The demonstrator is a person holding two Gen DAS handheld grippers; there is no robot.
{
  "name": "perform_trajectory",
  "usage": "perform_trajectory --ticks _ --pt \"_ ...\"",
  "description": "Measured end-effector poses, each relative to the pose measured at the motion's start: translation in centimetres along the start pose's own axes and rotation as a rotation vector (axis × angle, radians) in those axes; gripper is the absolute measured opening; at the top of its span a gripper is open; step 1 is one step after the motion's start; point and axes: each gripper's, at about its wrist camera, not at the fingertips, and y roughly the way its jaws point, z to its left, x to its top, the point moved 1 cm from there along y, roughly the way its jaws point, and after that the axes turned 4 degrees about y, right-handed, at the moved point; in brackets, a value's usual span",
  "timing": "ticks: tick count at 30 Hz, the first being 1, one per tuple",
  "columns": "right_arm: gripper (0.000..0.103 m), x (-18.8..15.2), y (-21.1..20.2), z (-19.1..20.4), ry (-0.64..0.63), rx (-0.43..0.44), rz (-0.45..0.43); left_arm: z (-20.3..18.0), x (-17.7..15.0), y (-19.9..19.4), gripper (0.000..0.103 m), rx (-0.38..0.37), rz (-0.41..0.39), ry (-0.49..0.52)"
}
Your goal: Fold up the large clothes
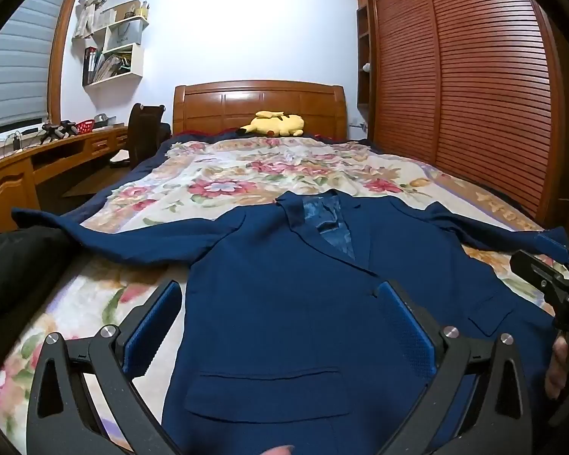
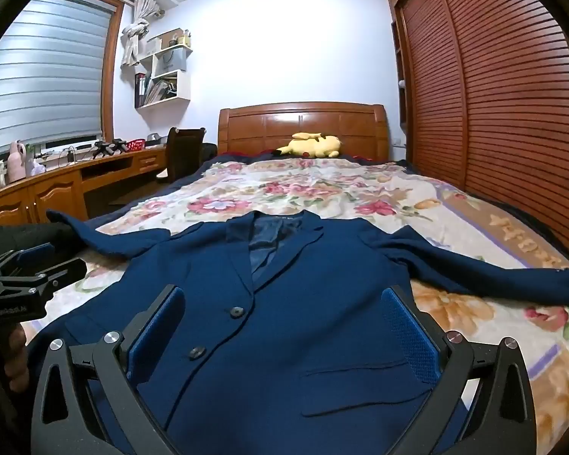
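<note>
A navy blue suit jacket (image 1: pixel 284 303) lies face up on the bed, buttoned, collar toward the headboard, both sleeves spread out to the sides; it also shows in the right wrist view (image 2: pixel 284 322). My left gripper (image 1: pixel 280 295) is open and empty, hovering over the jacket's left half above a pocket flap. My right gripper (image 2: pixel 284 299) is open and empty over the jacket's right half, near the two buttons (image 2: pixel 237 311). Each gripper shows at the edge of the other's view: the right one (image 1: pixel 550 284), the left one (image 2: pixel 26 273).
The floral bedspread (image 1: pixel 227 178) covers the bed. A yellow plush toy (image 1: pixel 277 124) lies by the wooden headboard (image 1: pixel 258 104). A wooden desk (image 1: pixel 38 163) and dark chair (image 1: pixel 144 132) stand at left. A slatted wardrobe (image 1: pixel 474 94) runs along the right. Dark cloth (image 1: pixel 15 265) lies at the bed's left edge.
</note>
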Motion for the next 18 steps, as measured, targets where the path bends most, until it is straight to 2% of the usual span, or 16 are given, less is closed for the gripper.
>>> perform_trajectory --ticks 18 --pt "0.103 0.03 0.02 0.23 0.011 -0.006 -0.011 0.07 0.24 -0.34 0.103 0.008 0.008 0.021"
